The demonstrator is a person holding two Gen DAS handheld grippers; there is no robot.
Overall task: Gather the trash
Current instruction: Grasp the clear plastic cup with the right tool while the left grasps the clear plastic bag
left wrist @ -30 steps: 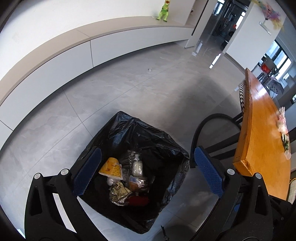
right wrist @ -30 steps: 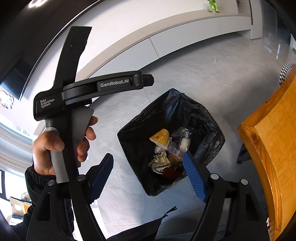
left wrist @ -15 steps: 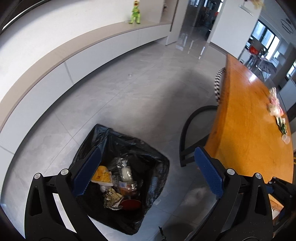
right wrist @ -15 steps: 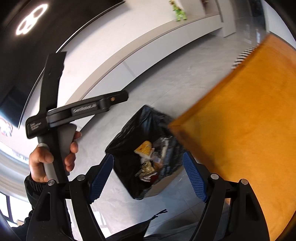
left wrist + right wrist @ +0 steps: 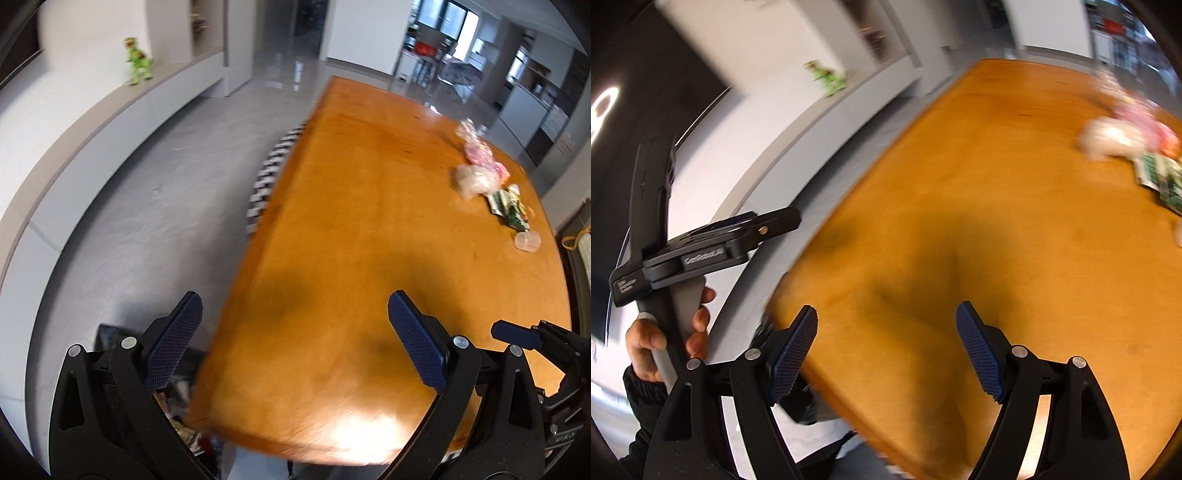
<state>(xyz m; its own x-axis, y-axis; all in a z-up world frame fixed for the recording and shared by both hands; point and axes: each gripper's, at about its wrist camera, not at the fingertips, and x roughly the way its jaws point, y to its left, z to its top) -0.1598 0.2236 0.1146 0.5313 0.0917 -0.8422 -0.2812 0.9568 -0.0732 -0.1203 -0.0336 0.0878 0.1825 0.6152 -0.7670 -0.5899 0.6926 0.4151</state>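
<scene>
Both views are blurred. Trash lies at the far right of the orange wooden table (image 5: pixel 351 221): a pink wrapper (image 5: pixel 478 149), crumpled clear plastic (image 5: pixel 474 181), a green wrapper (image 5: pixel 511 208) and a small clear cup (image 5: pixel 528 242). My left gripper (image 5: pixel 295 343) is open and empty over the table's near corner, well short of the trash. My right gripper (image 5: pixel 886 354) is also open and empty above the table (image 5: pixel 997 240), with the pink wrapper (image 5: pixel 1137 114) and green wrapper (image 5: pixel 1160 177) far off at upper right. The black bin bag (image 5: pixel 110 332) is mostly hidden under the table edge.
A hand (image 5: pixel 646 347) holds the left gripper's handle at the left of the right wrist view. A striped chair back (image 5: pixel 273 162) stands at the table's far left side. A green toy dinosaur (image 5: pixel 138 61) stands on the long low cabinet across the grey floor.
Both grippers have swung from above the bin bag on the floor to over the table. The bag has slid to the lower left, and the trash on the table is nearer. Both stay open.
</scene>
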